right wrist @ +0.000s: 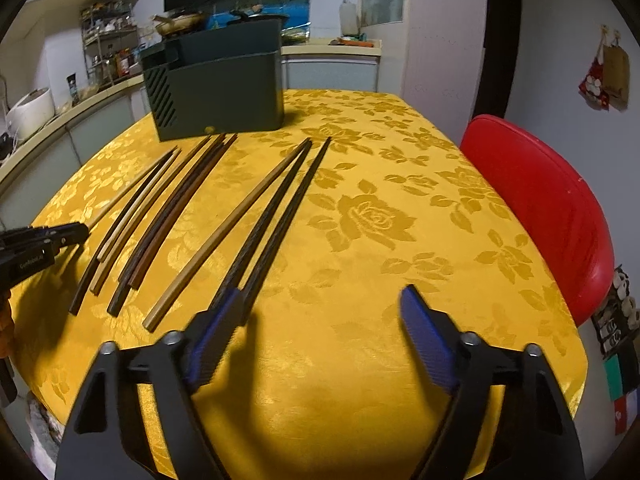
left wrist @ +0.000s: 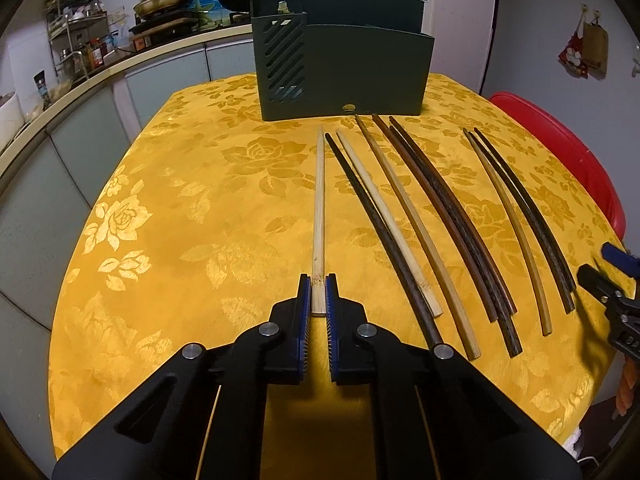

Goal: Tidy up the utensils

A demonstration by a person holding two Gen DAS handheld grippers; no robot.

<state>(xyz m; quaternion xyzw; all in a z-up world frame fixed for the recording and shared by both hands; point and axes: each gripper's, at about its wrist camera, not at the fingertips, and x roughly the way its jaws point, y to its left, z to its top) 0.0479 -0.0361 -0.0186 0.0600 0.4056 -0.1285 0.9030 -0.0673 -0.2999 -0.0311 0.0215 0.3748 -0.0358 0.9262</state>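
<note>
Left wrist: gripper (left wrist: 318, 285) around bamboo chopstick (left wrist: 319, 216)

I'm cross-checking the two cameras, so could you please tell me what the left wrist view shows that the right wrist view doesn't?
Only the left wrist view shows the left gripper closed on the near end of the pale bamboo chopstick, head-on. Only the right wrist view shows the right gripper open wide over bare tablecloth, nothing between its fingers, and the whole red chair. Both show the yellow floral tablecloth, the dark green utensil holder at the far end and the row of loose chopsticks in front of it.
</note>
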